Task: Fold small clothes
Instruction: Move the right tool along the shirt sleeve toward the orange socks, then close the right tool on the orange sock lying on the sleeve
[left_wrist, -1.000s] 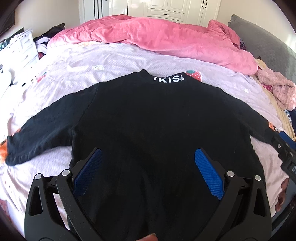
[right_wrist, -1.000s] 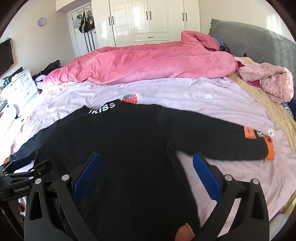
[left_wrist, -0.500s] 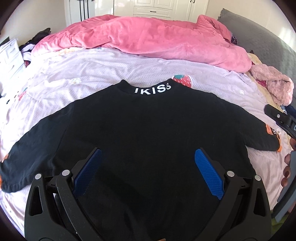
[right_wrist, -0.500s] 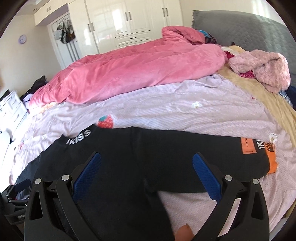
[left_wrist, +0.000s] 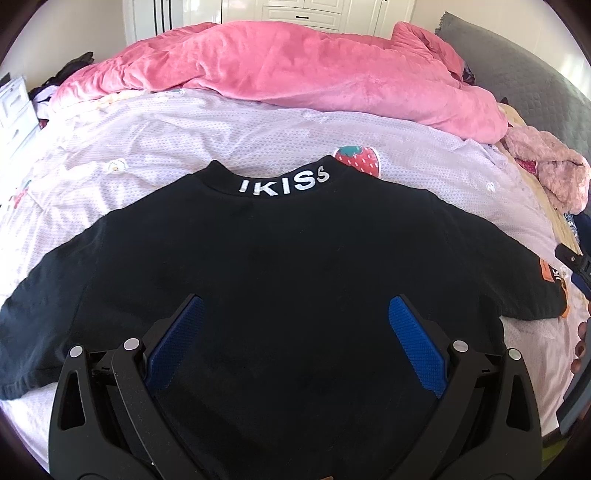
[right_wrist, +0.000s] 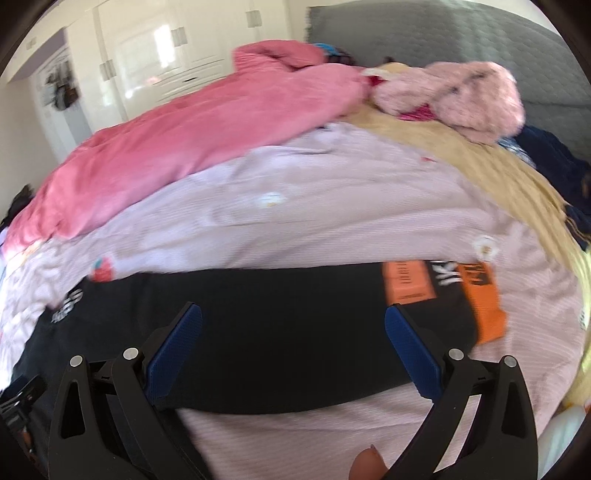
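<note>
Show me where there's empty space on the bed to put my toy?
Free: the lilac sheet between the black shirt collar and the pink duvet. Crowded: the side with the fluffy pink garment, and everywhere the shirt spreads.

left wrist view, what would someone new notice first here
A black sweatshirt lies spread flat across the near part of the bed, sleeves out, white lettering on its collar. Behind it a big pink duvet is heaped along the far side of the lilac sheet. The open left gripper hovers over the sweatshirt's lower body, holding nothing.
</note>
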